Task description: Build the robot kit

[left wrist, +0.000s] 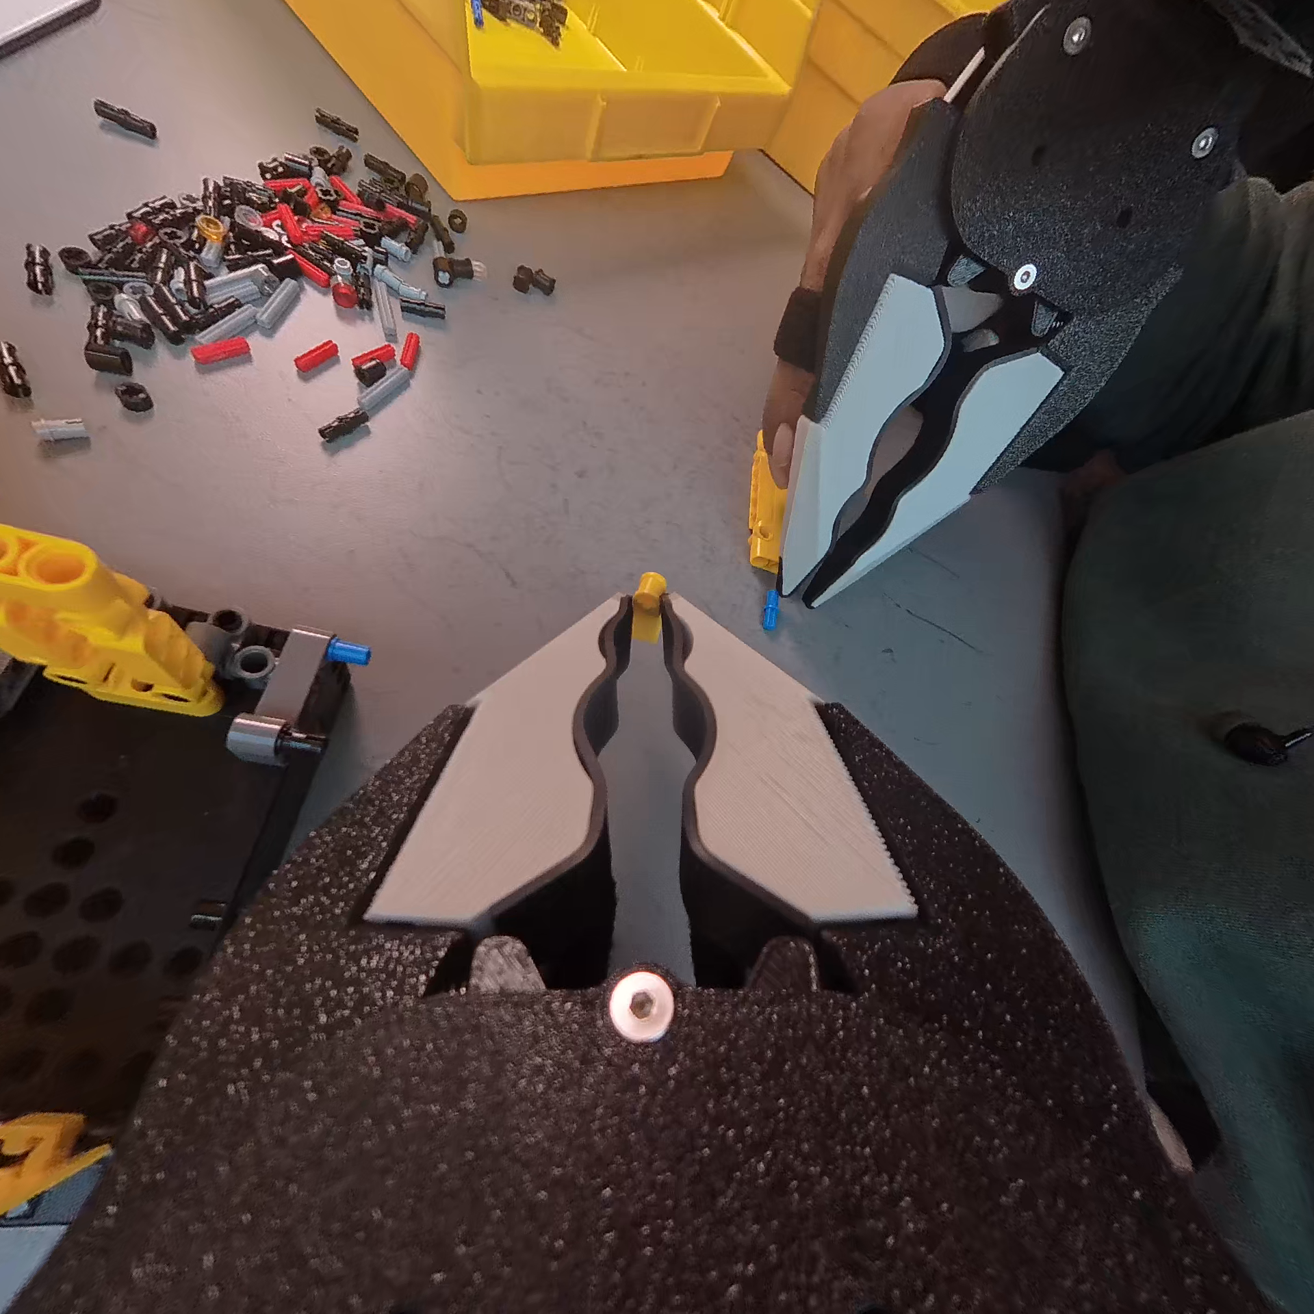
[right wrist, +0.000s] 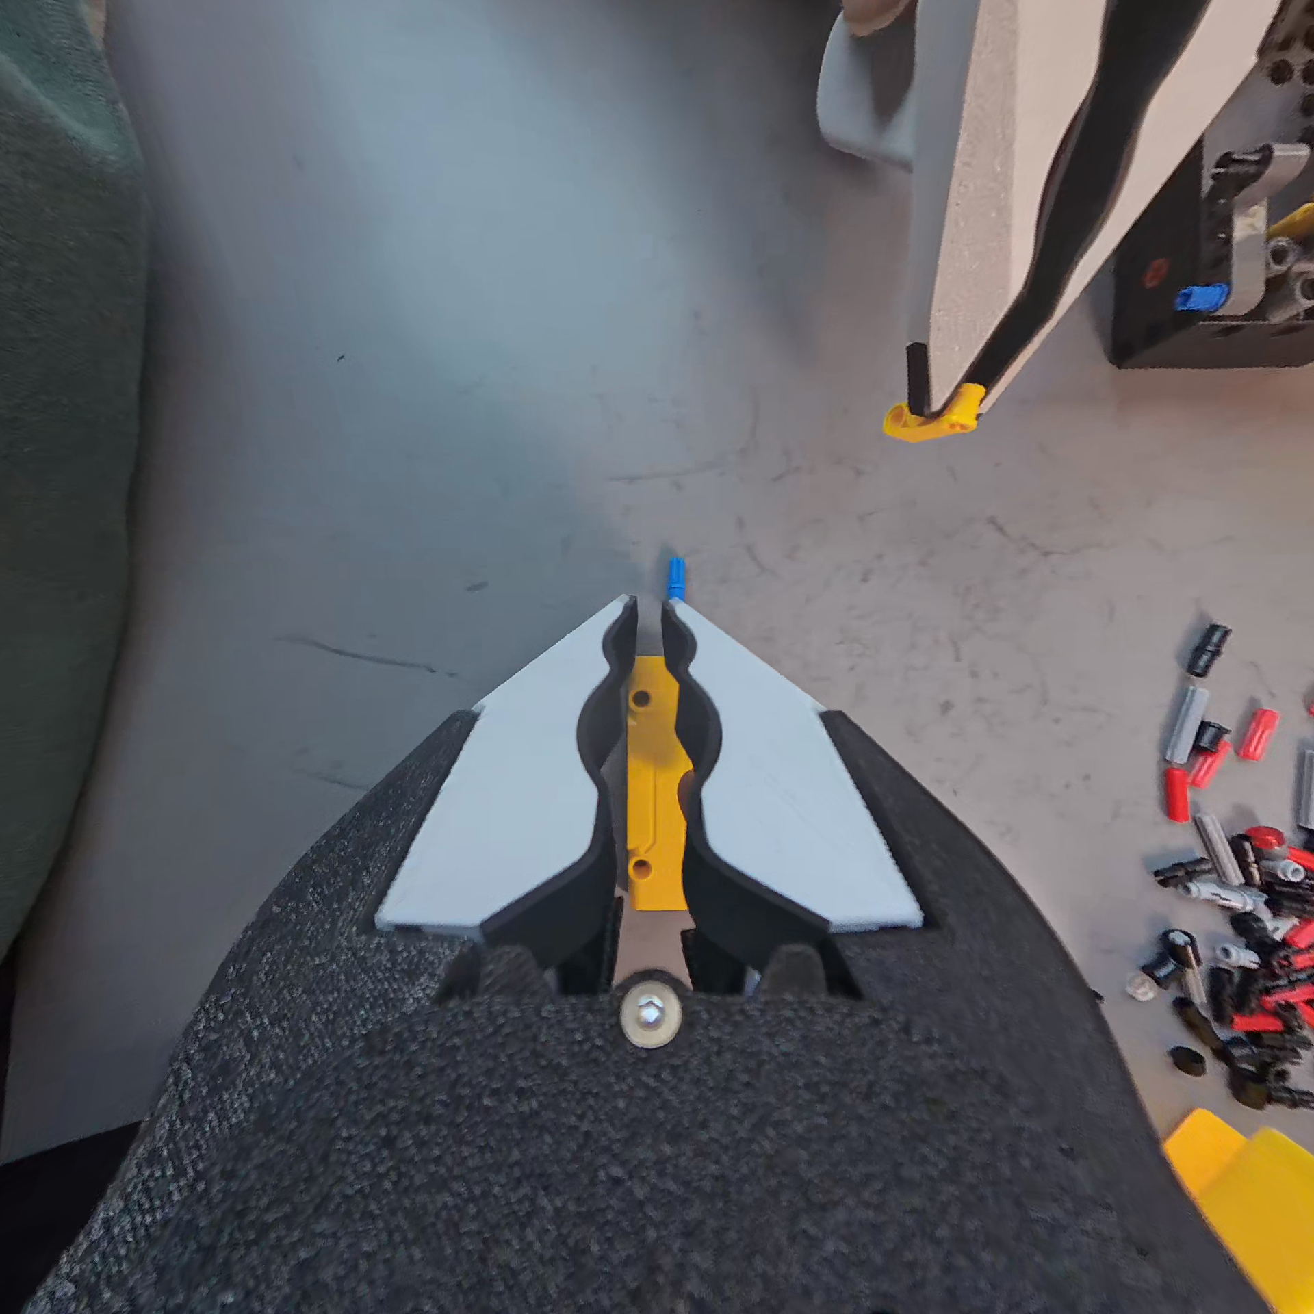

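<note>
Left gripper (left wrist: 647,604): jaws nearly closed, pinching a small yellow connector (left wrist: 648,610) at the tips, above the grey desk (left wrist: 498,462). Right gripper (right wrist: 648,603): jaws narrowly parted around a yellow beam (right wrist: 653,782) deep between the fingers (contact unclear). 1 blue pin (right wrist: 675,577) lies on the desk just beyond its tips. Loose parts pile (left wrist: 270,277) sits toward the far edge, near yellow bins (left wrist: 604,107); black build (left wrist: 142,782) beside the left gripper.

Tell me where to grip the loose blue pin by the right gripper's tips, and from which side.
Grip the blue pin across its middle, coming down from above with one of the fingers on each long side. It seems to lie flat on the grey table, clear of other parts. It is thin and round, so its small ends would probably slip.
</note>
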`<move>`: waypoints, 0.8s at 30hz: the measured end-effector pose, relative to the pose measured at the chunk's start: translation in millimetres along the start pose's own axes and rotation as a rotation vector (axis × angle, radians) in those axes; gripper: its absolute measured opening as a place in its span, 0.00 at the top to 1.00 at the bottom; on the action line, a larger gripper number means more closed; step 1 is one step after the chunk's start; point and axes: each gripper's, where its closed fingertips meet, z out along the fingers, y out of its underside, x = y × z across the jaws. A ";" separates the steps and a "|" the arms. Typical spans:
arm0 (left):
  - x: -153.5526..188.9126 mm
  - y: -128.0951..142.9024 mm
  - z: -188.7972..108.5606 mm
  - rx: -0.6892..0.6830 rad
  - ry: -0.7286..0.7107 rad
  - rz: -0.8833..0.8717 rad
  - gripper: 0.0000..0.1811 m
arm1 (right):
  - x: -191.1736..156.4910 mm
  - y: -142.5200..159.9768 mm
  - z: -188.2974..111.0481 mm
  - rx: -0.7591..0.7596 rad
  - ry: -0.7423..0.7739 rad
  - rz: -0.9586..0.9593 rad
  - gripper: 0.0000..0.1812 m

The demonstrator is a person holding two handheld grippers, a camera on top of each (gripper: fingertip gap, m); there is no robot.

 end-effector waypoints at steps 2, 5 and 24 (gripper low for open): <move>0.1 -0.5 -0.4 0.002 0.001 -0.001 0.96 | 3.1 -0.3 -0.6 0.008 0.012 0.014 0.97; 1.1 -0.1 -0.1 -0.001 0.006 -0.002 0.96 | 7.5 -0.3 0.7 0.009 0.035 0.016 0.96; 11.2 3.3 2.3 -0.020 0.049 0.052 0.96 | 16.6 -5.5 10.8 0.094 -0.019 0.077 0.98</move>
